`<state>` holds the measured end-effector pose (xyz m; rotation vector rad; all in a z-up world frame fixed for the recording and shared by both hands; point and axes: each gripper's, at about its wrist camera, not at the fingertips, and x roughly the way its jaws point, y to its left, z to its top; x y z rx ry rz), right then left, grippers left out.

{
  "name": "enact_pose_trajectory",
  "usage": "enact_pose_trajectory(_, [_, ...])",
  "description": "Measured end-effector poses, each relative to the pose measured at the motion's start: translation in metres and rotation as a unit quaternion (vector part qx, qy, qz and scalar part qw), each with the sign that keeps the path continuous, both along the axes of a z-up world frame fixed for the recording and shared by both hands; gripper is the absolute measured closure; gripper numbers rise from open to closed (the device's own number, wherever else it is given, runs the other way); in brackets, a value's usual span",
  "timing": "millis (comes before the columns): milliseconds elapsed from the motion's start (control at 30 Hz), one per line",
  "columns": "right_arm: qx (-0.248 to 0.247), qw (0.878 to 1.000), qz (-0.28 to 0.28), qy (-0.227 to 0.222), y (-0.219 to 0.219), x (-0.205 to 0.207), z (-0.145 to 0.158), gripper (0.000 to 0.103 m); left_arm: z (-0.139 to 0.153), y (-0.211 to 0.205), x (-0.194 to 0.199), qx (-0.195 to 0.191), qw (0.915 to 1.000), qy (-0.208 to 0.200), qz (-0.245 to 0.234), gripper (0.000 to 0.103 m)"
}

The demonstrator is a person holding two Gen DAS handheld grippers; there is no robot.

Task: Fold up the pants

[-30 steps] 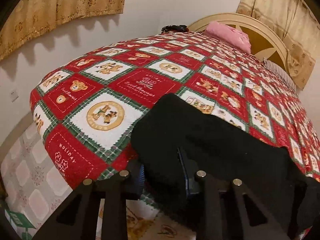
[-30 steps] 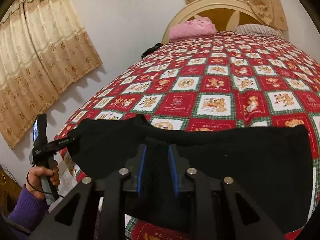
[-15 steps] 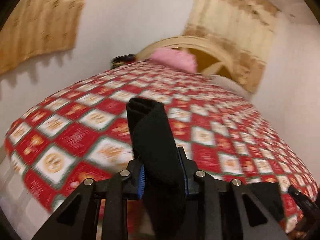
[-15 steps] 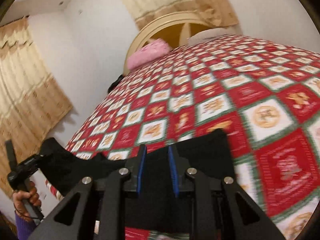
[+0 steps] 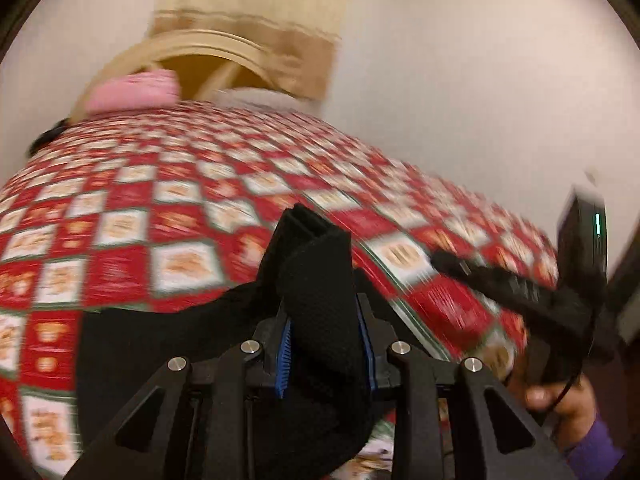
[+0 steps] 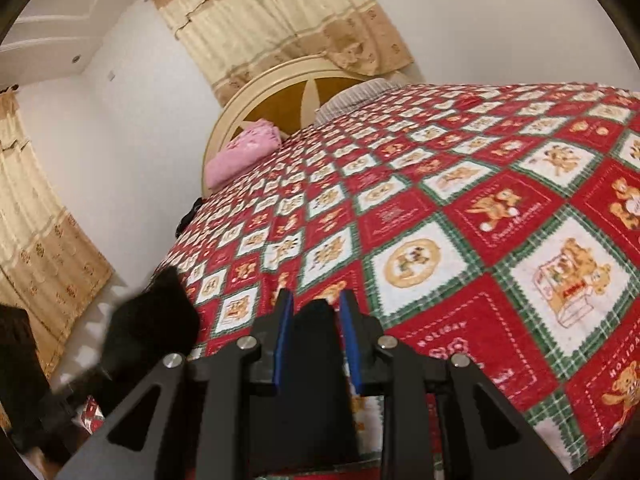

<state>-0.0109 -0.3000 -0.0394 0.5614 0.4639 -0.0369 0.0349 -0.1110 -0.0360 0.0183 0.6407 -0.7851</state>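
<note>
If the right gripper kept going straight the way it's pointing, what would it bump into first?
Probably the bedspread. The right gripper points slightly downward across the bed, its jaws opening with a fold of the black pants between them. Nothing else shows in that line, though depth is hard to judge.

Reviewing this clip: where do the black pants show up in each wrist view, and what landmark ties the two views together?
Left wrist: black pants bottom centre, a folded band rising between the left gripper fingers.
Right wrist: pants bottom centre between the right gripper fingers; a blurred part at lower left.
Shared landmark: pink pillow against the headboard.
</note>
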Motion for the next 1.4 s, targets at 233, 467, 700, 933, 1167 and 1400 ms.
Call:
enact_pose_trajectory(233, [0.017, 1.0, 0.02, 0.0, 0.004, 0.001, -0.008, 0.051, -0.041, -0.029, -0.006, 0.086, 0.9948, 0.024, -0.049, 0.057])
enact_pose_trajectory(467, [0.011, 0.997, 0.078, -0.011, 0.024, 0.001, 0.004, 0.039, 0.001, 0.049, 0.003, 0.016, 0.9988, 0.046, 0.006, 0.025])
enact_pose_trajectory(700, [0.006, 0.993, 0.111, 0.04, 0.055, -0.005, -0.007, 0.037, -0.002, 0.135, 0.029, 0.003, 0.9858, 0.041, 0.163, 0.021])
enact_pose_trajectory(933, [-0.04, 0.984, 0.125, 0.12, 0.085, 0.008, -0.037, 0.036, -0.029, 0.178, 0.048, -0.015, 0.965, 0.109, 0.238, 0.021])
enact_pose_trajectory(1167, [-0.177, 0.963, 0.161, 0.126, 0.11, 0.019, -0.021, 0.079, -0.033, 0.172, 0.044, 0.014, 0.9669, 0.103, 0.233, 0.021])
enact_pose_trajectory(1400, [-0.226, 0.955, 0.173, 0.087, 0.092, 0.011, -0.013, 0.075, -0.03, 0.144, 0.045, 0.025, 0.9732, 0.084, 0.213, 0.021])
